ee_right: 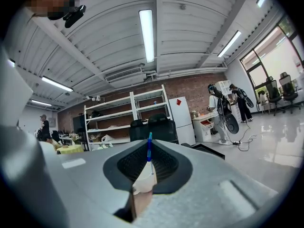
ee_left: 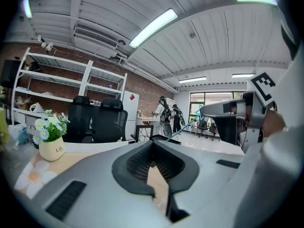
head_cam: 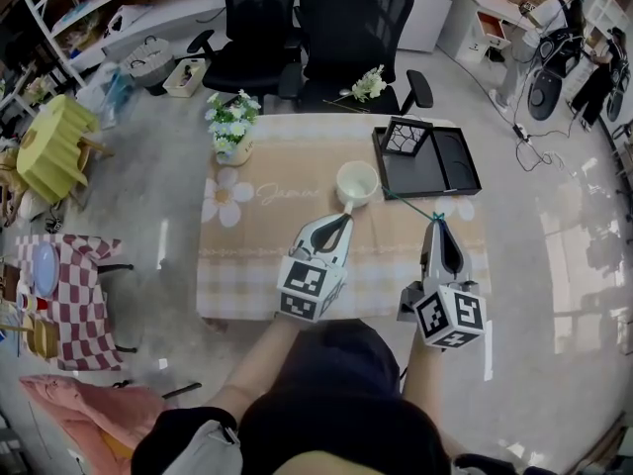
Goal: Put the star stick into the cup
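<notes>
A white cup [head_cam: 356, 183] with a handle stands on the beige tablecloth [head_cam: 257, 255]. My left gripper [head_cam: 344, 222] points at the cup's handle from just below it, jaws shut with nothing between them. In the left gripper view the cup is hidden behind the shut jaws [ee_left: 153, 144]. My right gripper [head_cam: 435, 224] is shut on the thin teal star stick [head_cam: 407, 204], which slants up and left toward the cup. The stick [ee_right: 149, 148] rises from between the right jaws. The stick [ee_left: 183, 127] also shows in the left gripper view, held out by the right gripper [ee_left: 213, 109].
A black tray [head_cam: 460, 161] with a framed piece leaning in it lies at the table's back right. A flower pot [head_cam: 232, 132] stands back left. Two black office chairs [head_cam: 326, 28] sit behind the table. A checked stool [head_cam: 64, 285] is left on the floor.
</notes>
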